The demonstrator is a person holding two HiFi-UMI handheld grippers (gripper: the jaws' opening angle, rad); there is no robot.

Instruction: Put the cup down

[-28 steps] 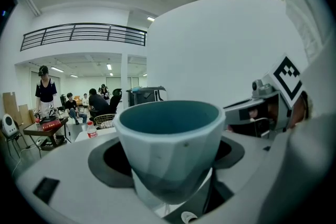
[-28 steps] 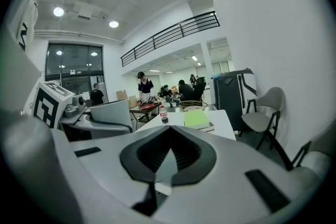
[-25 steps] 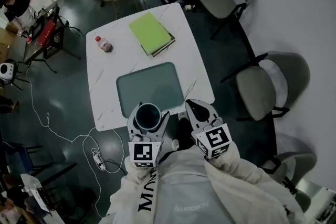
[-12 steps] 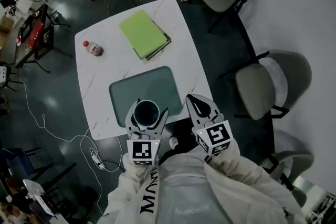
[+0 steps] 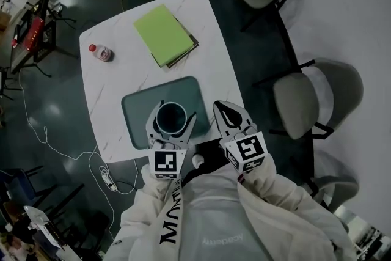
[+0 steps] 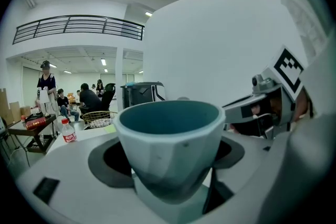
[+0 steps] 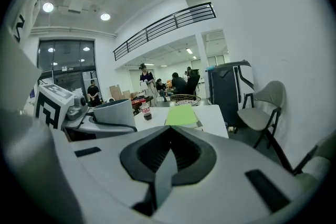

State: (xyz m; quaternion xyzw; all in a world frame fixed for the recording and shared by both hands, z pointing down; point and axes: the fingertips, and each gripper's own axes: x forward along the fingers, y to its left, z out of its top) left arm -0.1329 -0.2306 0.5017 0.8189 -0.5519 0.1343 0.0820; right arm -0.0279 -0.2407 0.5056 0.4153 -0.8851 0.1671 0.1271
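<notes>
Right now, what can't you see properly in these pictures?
- Bottom of the cup: in the left gripper view the left tool hides it. The head view looks from above, so I can't tell whether it touches the tray.
- Label on the bottle: too small to read in the head view.
- Things under the green book: covered in the head view, only edges show.

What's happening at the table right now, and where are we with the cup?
A person holds a hand-held gripper in each hand. The left hand-held gripper is shut on the teal cup, upright, over the near part of the tray on the white table; whether it has touched down is unclear. The right hand-held gripper is shut and empty beside it. A green notebook and a bottle sit farther back.
</notes>
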